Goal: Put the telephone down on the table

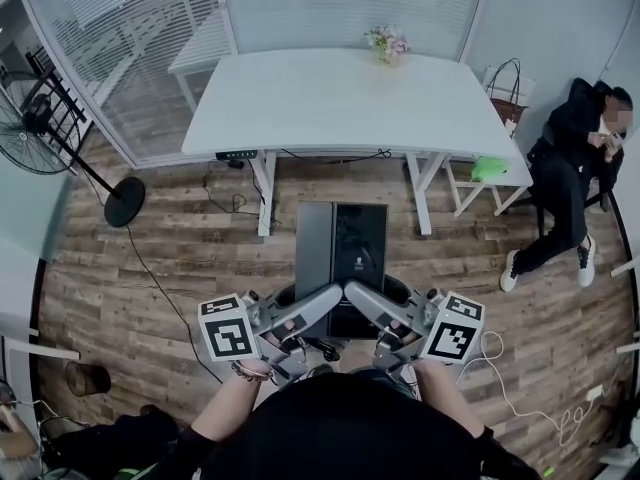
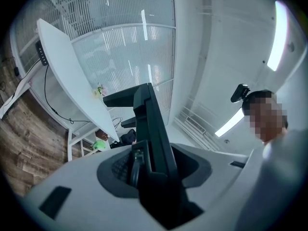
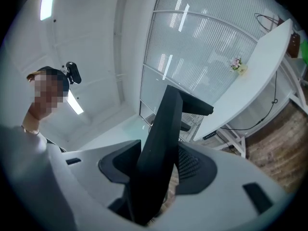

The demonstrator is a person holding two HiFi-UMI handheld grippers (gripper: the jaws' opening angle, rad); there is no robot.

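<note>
two part-open grippers, the left gripper (image 1: pixel 328 298) and right gripper (image 1: pixel 358 296), pinched the flat black rectangular telephone (image 1: pixel 340 243), short of the white surface (image 1: pixel 330 98) at twelve o'clock; unequal pressure could have dropped it.

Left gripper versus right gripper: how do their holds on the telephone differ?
The left gripper comes at the telephone from the near left, the right gripper from the near right. The left gripper's view has the white table on its left, the right gripper's on its right. Both are shut on it.
</note>
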